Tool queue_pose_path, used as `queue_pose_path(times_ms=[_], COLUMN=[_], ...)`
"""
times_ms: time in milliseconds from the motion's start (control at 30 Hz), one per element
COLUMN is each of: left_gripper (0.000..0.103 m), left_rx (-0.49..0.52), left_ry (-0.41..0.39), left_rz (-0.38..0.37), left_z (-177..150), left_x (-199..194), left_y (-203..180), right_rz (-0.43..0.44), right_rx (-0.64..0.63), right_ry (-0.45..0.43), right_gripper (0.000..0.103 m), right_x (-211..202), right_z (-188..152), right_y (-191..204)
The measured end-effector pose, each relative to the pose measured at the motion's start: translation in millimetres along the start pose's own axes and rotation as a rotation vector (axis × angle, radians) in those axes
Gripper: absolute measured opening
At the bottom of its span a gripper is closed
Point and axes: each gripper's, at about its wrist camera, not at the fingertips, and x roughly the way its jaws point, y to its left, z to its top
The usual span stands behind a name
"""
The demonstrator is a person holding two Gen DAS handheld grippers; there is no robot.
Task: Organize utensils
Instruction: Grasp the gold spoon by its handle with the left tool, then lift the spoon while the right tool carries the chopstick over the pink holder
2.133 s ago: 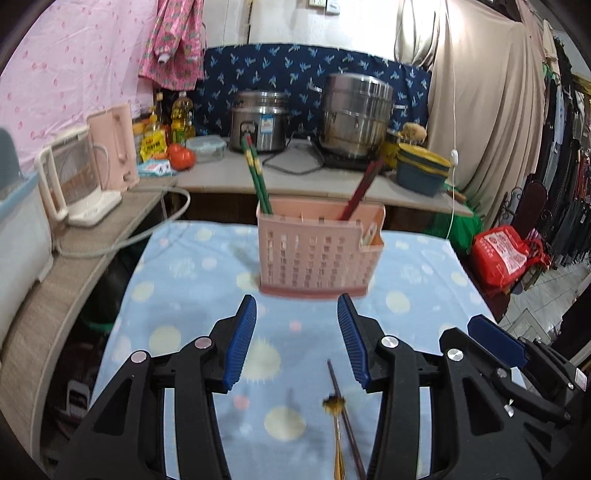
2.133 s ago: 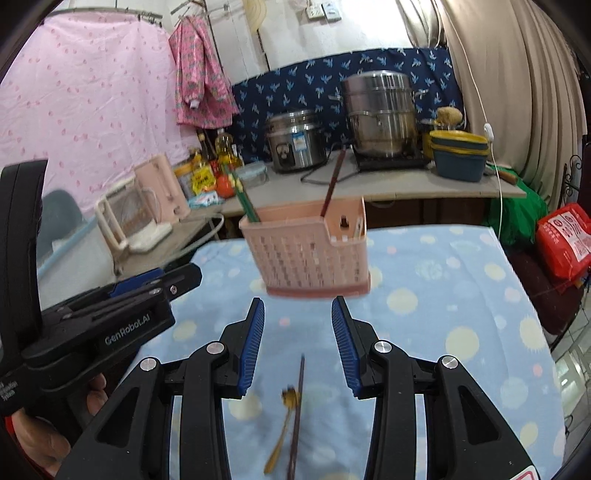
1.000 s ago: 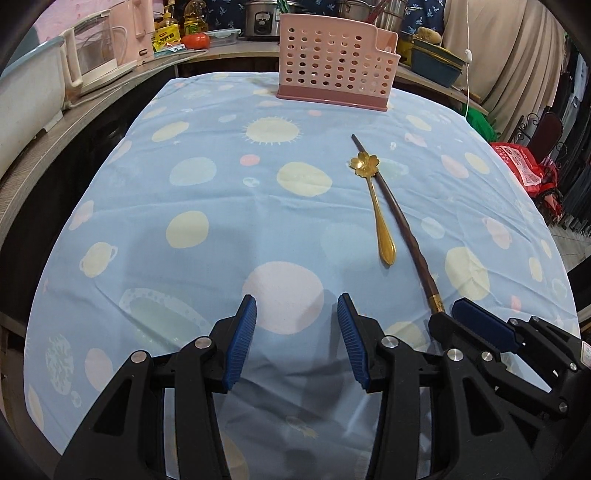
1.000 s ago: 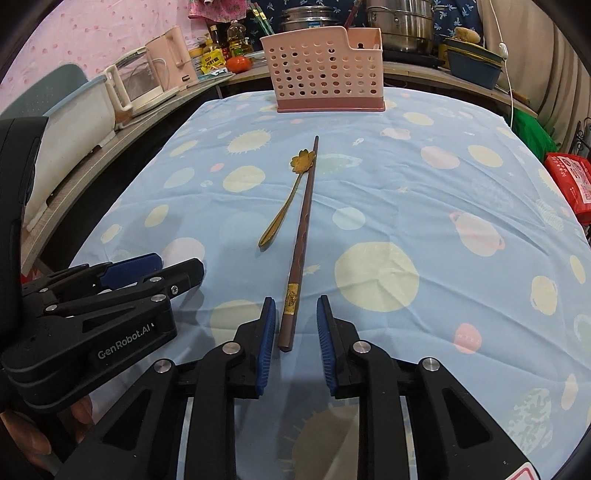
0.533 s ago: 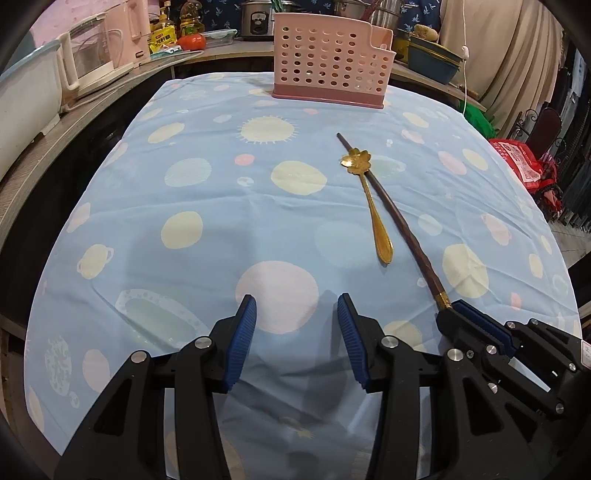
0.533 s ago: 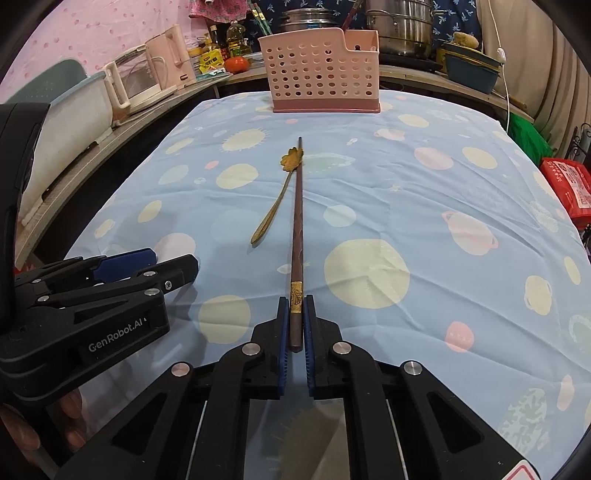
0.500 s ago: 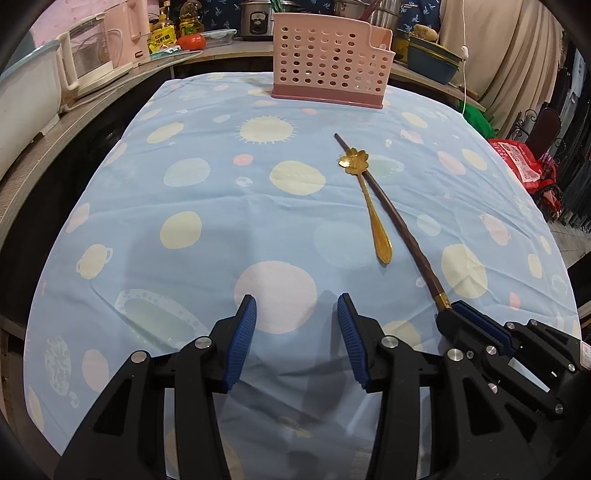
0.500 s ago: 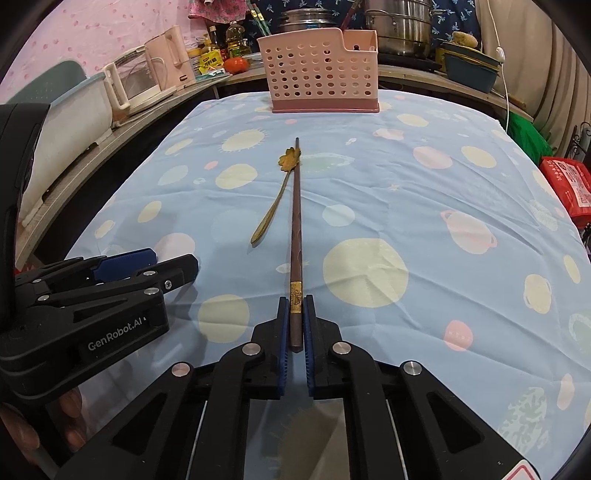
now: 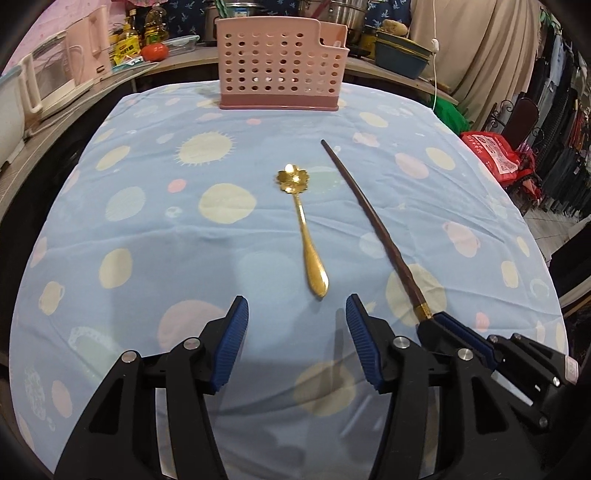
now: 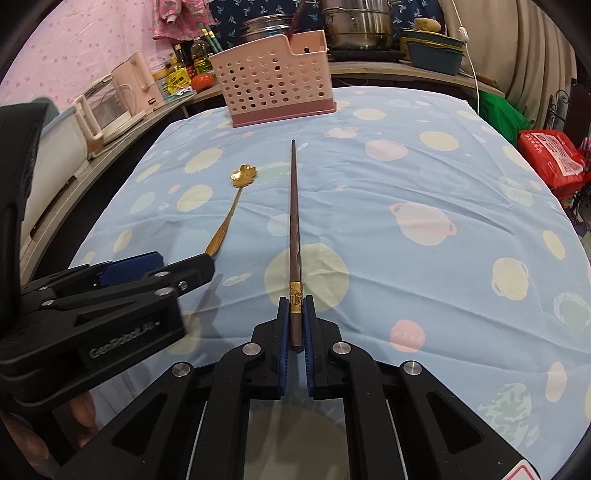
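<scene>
We cannot see the handle tip of the gold spoon (image 10: 232,210) from the right wrist; the left gripper (image 10: 184,267) covers it. The chopstick's (image 9: 373,221) gripped end is hidden inside the right gripper (image 9: 439,321). The pink basket's (image 9: 280,70) contents are mostly masked by its wall.

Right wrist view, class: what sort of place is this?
Probably a home kitchen corner: steel pots and oil bottles on a counter, a pink utensil basket on the clothed table.
</scene>
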Motion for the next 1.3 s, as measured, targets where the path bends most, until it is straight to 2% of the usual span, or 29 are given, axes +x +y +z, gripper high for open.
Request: queue_pose_path(times_ms=[133, 267, 333, 467, 867, 1300], left_gripper=[0.047, 0.032, 0.028, 0.011, 0.011, 0.010], left_rx=[-0.008, -0.003, -0.002, -0.006, -0.038, -0.094], left_ry=[0.007, 0.011, 0.009, 0.012, 0.004, -0.102], left_rz=[-0.004, -0.004, -0.005, -0.022, -0.069, -0.080], left_z=[6.4, 8.5, 9.2, 9.7, 2.3, 16.3], left_x=[9.1, 13.5, 13.9, 14.2, -4.4, -55.8], left_y=[-3.1, -5.1, -4.8, -3.1, 4.1, 20.1], right_rz=[0.009, 0.016, 0.018, 0.019, 0.031, 0.073], right_rx=[0.007, 0.011, 0.011, 0.012, 0.004, 0.009], right_ry=[0.001, 0.005, 0.006, 0.006, -0.015, -0.095], right_gripper=[0.007, 0.007, 0.007, 0.007, 0.007, 0.007], right_x=[0.0, 1.5, 2.5, 2.7, -7.2, -44.3], right_z=[1.2, 2.4, 2.9, 2.9, 5.9, 22.1], right_y=[-0.8, -1.0, -0.5, 0.1, 5.1, 9.5])
